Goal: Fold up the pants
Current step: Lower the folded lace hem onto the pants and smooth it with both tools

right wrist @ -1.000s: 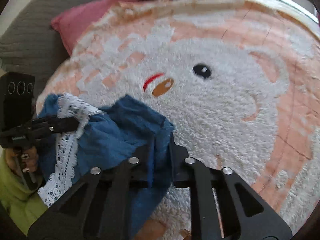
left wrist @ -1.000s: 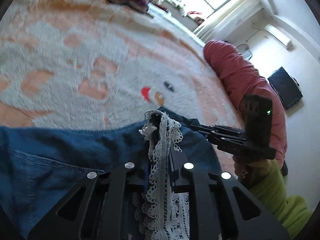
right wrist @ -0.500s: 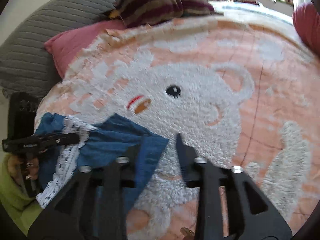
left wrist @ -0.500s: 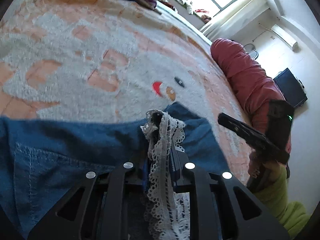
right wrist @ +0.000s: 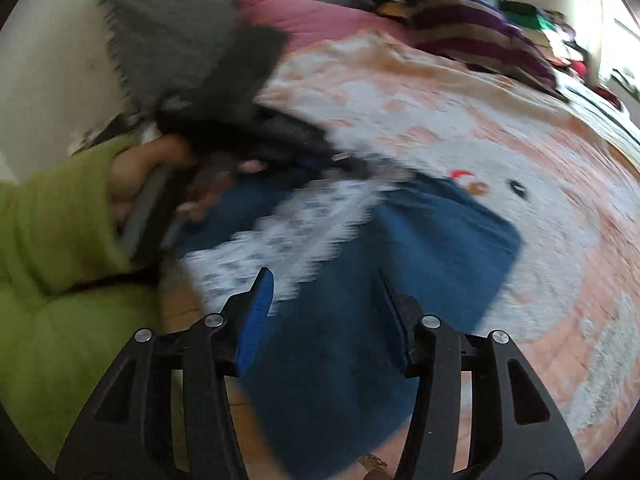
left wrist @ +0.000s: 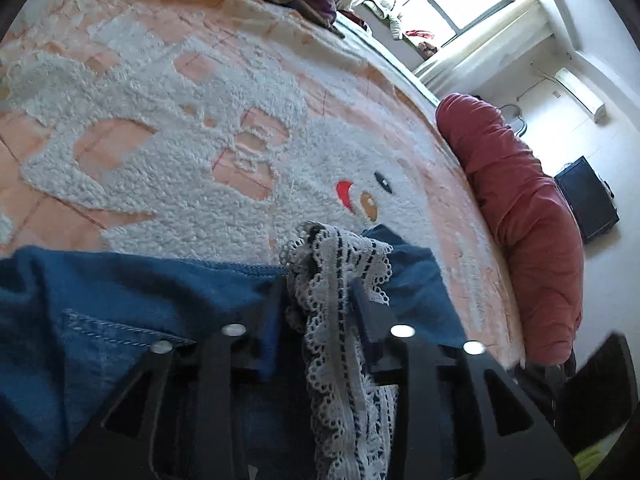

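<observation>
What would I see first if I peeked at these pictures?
Blue pants with a white lace trim lie at the near edge of a fluffy peach blanket with a white animal face. The lace sits between the left gripper fingers. A red pillow lies along the blanket's right edge.

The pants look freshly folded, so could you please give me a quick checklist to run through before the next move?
1. Right gripper free of cloth: ok. Its fingers have just been opening and nothing is clamped between them; the pants lie beyond.
2. Left gripper released: cannot tell. Its fingers have just been opening, but the lace trim sits between them.
3. Folded end resting on the blanket: ok.
4. Fold edges aligned: cannot tell, the right wrist view is blurred.
5. Lace trim lying flat: not ok, it is bunched at the left fingers.
</observation>
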Action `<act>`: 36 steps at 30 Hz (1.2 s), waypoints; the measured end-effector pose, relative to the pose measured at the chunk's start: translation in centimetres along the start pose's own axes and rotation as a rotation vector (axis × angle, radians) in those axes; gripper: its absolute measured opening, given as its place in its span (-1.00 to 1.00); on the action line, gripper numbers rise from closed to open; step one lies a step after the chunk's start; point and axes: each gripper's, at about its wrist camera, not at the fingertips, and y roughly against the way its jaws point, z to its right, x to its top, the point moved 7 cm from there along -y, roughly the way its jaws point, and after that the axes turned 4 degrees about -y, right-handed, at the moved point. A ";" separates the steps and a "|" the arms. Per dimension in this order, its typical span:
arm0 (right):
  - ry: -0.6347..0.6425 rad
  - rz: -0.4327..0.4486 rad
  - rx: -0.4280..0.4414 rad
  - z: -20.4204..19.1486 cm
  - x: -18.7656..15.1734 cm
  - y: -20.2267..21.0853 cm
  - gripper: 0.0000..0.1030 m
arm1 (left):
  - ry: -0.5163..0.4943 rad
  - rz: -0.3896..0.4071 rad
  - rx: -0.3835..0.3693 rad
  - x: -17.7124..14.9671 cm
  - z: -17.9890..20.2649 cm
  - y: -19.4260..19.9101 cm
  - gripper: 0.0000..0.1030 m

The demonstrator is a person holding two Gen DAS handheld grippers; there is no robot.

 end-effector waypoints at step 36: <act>0.038 0.037 -0.050 0.4 -1.3 4.0 -0.44 | -0.243 0.066 0.150 -3.3 5.3 5.4 -0.06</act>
